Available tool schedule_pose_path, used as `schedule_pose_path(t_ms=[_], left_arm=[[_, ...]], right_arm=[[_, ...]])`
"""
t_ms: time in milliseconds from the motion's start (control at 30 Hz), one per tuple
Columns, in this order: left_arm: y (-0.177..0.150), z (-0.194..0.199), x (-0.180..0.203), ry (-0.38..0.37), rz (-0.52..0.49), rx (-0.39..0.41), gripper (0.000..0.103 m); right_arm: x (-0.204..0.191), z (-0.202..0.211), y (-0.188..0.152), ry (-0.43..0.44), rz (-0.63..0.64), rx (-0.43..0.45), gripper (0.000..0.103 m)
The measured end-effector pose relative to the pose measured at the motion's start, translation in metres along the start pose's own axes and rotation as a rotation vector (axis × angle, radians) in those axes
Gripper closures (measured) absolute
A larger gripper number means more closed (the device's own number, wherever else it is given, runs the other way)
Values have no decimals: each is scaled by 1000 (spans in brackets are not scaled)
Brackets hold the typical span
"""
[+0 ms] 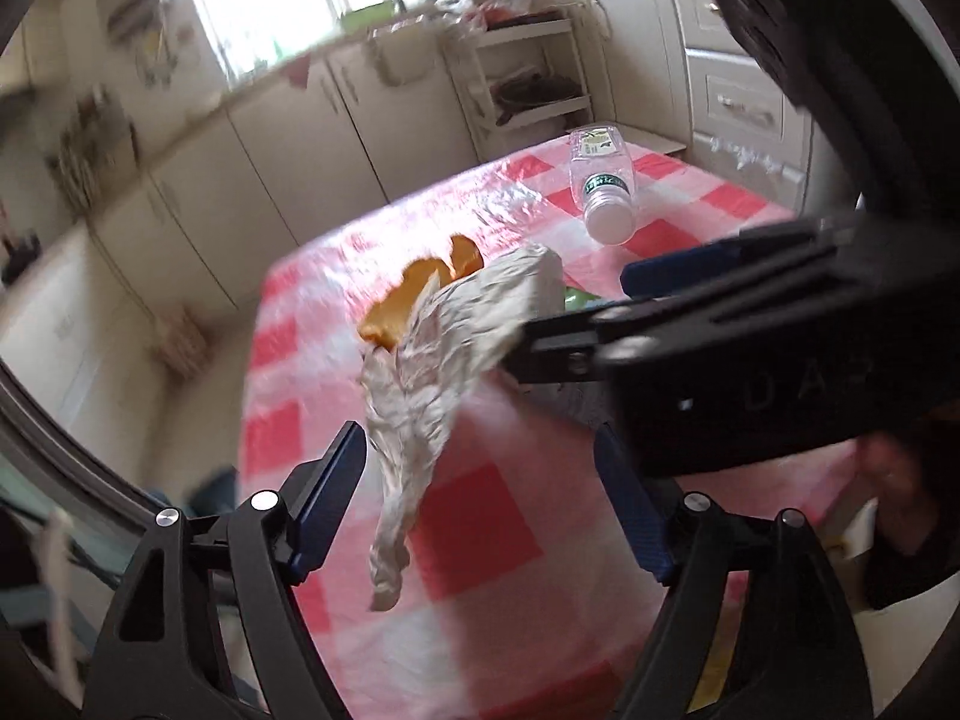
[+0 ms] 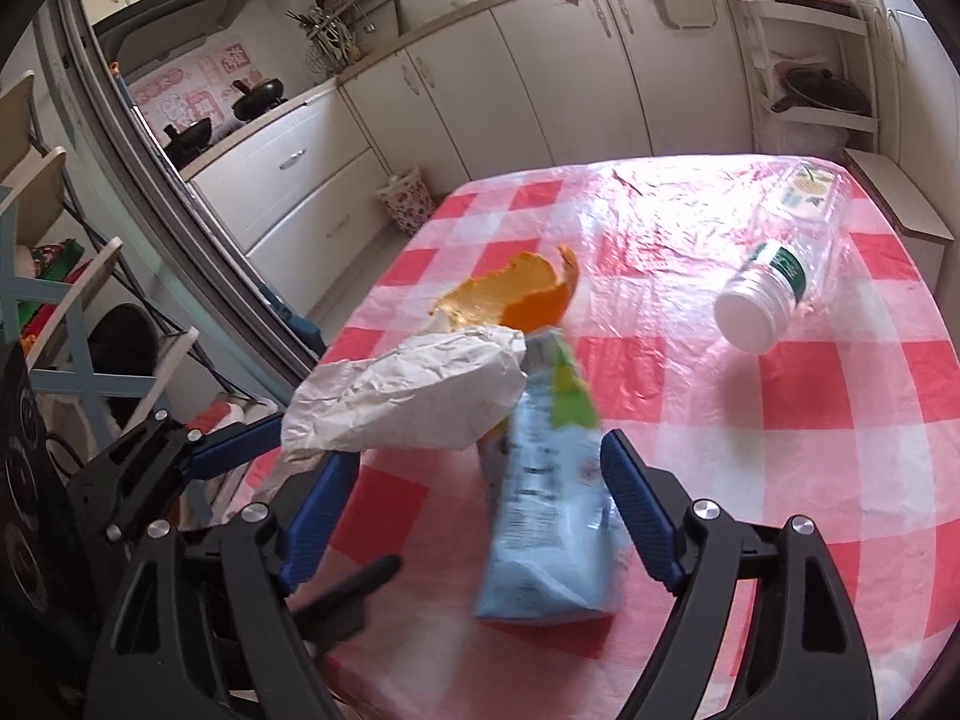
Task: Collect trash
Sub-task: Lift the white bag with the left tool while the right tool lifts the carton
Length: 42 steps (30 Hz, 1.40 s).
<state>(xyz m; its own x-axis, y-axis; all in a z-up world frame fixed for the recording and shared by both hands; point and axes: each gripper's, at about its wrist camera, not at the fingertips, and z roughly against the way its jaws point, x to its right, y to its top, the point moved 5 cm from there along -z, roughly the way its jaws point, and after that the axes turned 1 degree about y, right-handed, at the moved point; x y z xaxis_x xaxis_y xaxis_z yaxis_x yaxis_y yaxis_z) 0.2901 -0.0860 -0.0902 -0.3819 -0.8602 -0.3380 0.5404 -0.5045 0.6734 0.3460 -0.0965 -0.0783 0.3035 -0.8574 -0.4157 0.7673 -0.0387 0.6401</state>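
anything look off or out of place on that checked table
Yes. A clear plastic bottle lies on its side on the tablecloth, white cap toward the camera. Orange peel sits loose beside crumpled white paper, and a blue snack wrapper lies between the right gripper's open jaws.

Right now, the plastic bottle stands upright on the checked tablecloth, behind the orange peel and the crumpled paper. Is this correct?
Not quite. The plastic bottle does not stand upright; it lies on its side, white cap toward the camera, as the right wrist view shows. It is on the checked tablecloth, behind the orange peel and crumpled paper.
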Motion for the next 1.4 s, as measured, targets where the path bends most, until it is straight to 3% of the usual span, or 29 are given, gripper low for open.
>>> schedule_pose_path(t_ms=[67, 133, 233, 433, 567, 800, 900, 1000, 1400], left_arm=[[1, -3, 3, 34, -22, -2, 46], [1, -8, -6, 36, 32, -33, 85], [1, -11, -37, -16, 212, -50, 98], [-9, -10, -87, -164, 518, -60, 99], [-16, -11, -97, -209, 585, -64, 99], [-21, -12, -98, -252, 647, -61, 99], [-25, -11, -102, -255, 657, -73, 99], [-27, -12, -102, -267, 678, -80, 99], [-25, -9, -100, -264, 667, -66, 99]], right_arm=[[-4, 1, 0, 9, 13, 3, 21], [-2, 2, 0, 8, 11, 4, 21], [11, 6, 2, -3, -29, 12, 20], [30, -8, -6, -105, -58, -61, 20], [27, -19, -12, -149, -17, -101, 20], [28, -29, -20, -181, 15, -145, 20], [29, -28, -22, -176, 24, -155, 30], [24, -29, -23, -152, 26, -164, 48], [26, -22, -22, -140, 28, -145, 48]])
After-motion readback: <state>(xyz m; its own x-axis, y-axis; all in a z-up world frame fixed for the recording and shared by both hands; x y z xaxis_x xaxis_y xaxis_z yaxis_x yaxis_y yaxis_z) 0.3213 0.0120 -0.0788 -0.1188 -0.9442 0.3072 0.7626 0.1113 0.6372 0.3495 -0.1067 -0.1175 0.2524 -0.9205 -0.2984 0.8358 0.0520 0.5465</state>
